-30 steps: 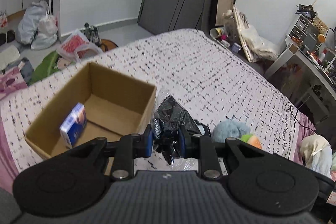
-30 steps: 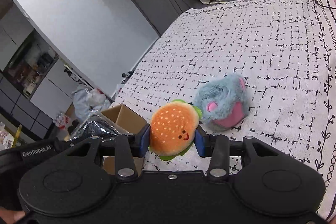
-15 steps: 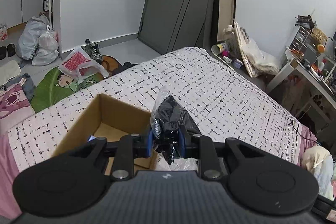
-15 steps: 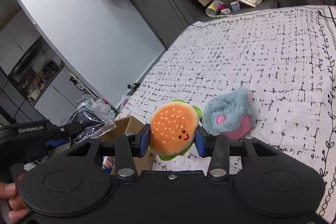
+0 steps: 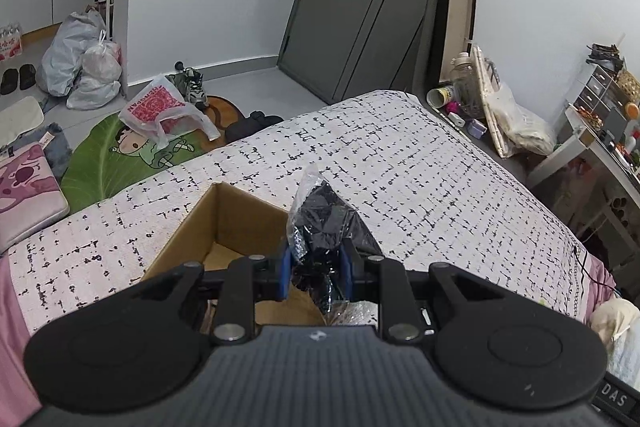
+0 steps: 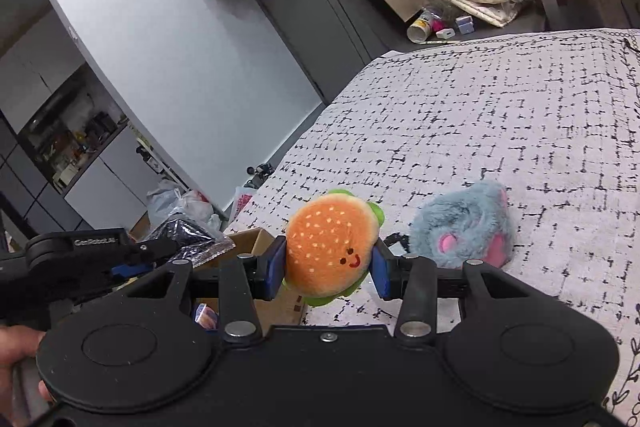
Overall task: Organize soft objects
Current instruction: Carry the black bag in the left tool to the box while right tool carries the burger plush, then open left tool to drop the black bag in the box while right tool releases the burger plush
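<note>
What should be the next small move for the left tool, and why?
Probably carry the black plastic packet a little further left over the cardboard box, then open. The left tool grips it at the box's right wall, not yet above the middle.

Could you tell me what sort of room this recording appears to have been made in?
Most likely a lived-in bedroom at home. The work surface is a bed under a white, black-flecked cover, clothes hang over the dark door, and a cluttered desk stands beside the bed, with bags and shoes on the floor.
</note>
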Demonstrator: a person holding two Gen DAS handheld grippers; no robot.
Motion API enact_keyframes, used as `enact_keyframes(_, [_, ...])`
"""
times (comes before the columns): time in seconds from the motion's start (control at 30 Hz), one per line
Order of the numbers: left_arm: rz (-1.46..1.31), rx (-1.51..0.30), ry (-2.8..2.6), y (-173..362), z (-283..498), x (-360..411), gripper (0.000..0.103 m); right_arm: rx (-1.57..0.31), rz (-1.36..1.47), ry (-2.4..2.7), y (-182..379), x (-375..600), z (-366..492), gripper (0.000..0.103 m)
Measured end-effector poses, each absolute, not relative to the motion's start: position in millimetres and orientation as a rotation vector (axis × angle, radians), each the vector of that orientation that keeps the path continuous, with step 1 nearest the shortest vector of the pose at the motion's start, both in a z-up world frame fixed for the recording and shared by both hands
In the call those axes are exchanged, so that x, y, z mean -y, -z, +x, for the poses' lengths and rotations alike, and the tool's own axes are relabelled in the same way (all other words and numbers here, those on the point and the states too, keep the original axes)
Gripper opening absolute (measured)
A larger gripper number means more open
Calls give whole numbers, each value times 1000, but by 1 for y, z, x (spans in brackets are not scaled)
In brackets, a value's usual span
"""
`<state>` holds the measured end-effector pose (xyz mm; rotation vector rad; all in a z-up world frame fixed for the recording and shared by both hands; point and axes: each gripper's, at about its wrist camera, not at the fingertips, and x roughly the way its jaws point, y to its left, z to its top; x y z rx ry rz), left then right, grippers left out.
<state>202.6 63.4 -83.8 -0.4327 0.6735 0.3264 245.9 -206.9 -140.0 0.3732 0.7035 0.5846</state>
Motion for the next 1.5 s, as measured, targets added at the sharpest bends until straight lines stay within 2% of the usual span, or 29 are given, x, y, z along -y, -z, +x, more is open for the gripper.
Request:
enact_keyframes(0.97, [-562,-729,-318,138,219,-115,24,-735,263,-661,139,121,246,43])
enact_keyframes(1.17, [-561,-736,-353,138,214,-123,30,-743,253,-708,139,101,243,43])
enact_keyframes(1.23, [-570,-713,-354,135,207,-126,37,-749,239,-726,140,95,240,43])
enact_keyframes(1.43, [-613,-660,-386,128,198,-140,47,-783,219,-760,144,79,238,43])
enact_keyframes(1.5, [-613,-655,-402,129,198,-141,48,-793,219,-780,145,76,237,46])
